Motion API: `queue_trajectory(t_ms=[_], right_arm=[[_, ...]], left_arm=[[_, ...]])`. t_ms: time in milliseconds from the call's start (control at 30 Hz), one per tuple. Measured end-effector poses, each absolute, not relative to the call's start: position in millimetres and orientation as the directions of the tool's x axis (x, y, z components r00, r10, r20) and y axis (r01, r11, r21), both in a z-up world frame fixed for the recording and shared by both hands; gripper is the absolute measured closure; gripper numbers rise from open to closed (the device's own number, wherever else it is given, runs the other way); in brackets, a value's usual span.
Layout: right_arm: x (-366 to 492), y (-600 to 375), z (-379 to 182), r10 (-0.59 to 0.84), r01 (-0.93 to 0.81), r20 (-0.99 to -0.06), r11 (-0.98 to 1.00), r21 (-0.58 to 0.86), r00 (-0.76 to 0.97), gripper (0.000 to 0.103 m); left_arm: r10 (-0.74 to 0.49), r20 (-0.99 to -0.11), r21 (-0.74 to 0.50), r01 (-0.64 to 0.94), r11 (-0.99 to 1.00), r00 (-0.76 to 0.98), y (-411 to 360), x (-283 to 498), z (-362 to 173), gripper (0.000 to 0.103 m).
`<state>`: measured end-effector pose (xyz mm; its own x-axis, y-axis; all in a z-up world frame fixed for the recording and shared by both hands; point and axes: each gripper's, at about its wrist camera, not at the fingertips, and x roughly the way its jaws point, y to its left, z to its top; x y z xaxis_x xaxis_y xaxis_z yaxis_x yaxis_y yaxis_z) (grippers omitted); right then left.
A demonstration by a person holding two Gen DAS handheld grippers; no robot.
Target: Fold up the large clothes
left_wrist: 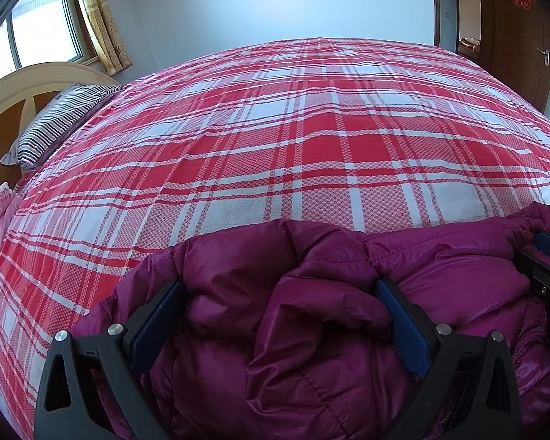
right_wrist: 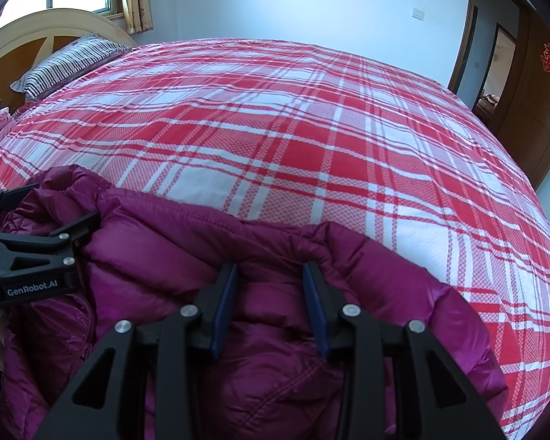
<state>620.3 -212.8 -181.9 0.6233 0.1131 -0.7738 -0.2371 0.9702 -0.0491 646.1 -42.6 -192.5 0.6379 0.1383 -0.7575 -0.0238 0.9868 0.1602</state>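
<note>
Both grippers bite into the purple down jacket [left_wrist: 311, 330] at six o'clock: left gripper [left_wrist: 280, 289] jaws wide around a thick bunch, right gripper [right_wrist: 271, 271] narrower, pinching a fold

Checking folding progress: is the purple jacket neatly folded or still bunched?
Bunched: the purple jacket lies in puffy, uneven creases on the plaid bedspread, with no flat folded shape visible.
</note>
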Motion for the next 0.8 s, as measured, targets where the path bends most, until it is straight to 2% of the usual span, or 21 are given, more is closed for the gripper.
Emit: queue_trajectory(t_ms=[567, 800], right_arm=[[621, -213, -182, 0.117, -0.238, -0.774, 0.970, -0.045, 0.622, 0.064], [621, -210, -181, 0.104, -0.240, -0.776, 0.969, -0.063, 0.623, 0.063]], left_arm=[[0.140, -0.758, 0.161, -0.024, 0.987, 0.637, -43, 647, -193, 0.001], [0.188, -0.740, 0.225, -0.026, 0.974, 0.646, -53, 646, -191, 0.001]])
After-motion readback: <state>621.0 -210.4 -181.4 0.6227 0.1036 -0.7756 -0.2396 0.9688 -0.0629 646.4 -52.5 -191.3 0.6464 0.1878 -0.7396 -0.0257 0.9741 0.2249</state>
